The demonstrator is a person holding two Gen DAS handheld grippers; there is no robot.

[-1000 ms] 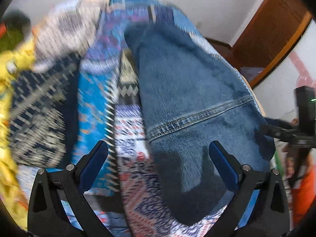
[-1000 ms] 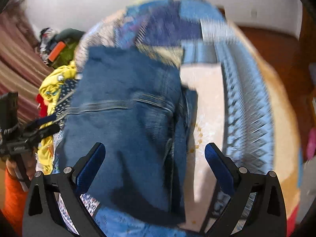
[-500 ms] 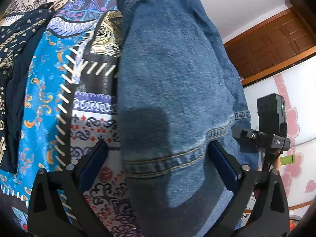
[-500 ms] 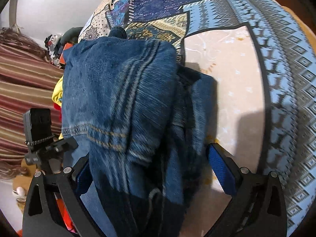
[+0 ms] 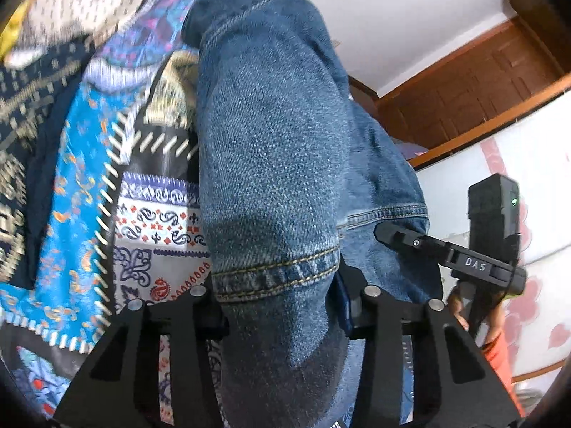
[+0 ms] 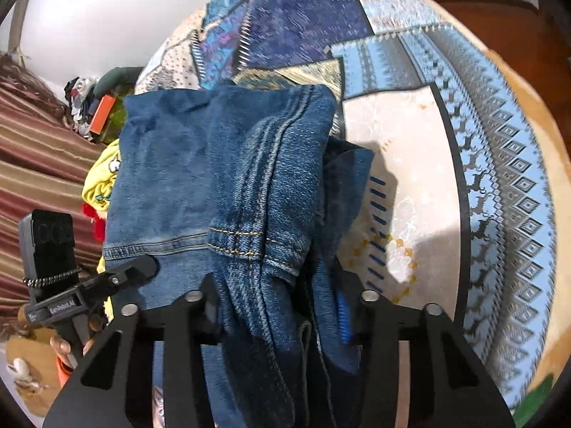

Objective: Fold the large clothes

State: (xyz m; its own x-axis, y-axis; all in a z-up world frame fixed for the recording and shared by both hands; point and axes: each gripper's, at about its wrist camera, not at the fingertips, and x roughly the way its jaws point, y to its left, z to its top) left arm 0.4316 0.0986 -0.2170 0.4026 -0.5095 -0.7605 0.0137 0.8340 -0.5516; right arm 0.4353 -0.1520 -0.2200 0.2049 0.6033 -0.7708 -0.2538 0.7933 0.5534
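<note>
Left wrist view
Left gripper (image 5: pixel 282 306): your jaws are closed on the hem end of the jeans (image 5: pixel 271 149), with thick denim bunched between them.
Jeans position: the folded denim runs forward from your jaws, draped over the patchwork bedspread (image 5: pixel 82 192).
Right gripper (image 5: pixel 456 260): you see it just beside the denim's right edge; its jaws are not shown here.

Right wrist view
Right gripper (image 6: pixel 282 314): your jaws are closed on a gathered, multi-layer bunch of jeans (image 6: pixel 214 178) at the stitched seam.
Jeans position: the stack lies on the bedspread (image 6: pixel 421 185), doubled over, with a darker layer protruding on the right.
Left gripper (image 6: pixel 92 285): it sits at the stack's left edge.
Clothes pile (image 6: pixel 100 178): yellow and red items lie beyond that edge.

Step in hand: judged as the fold-over, both ends gripped.
Next move: carry both grips forward together, keep the edges aligned, lay the layer flat, then release.
Caution: the protruding layer may skew the fold.
</note>
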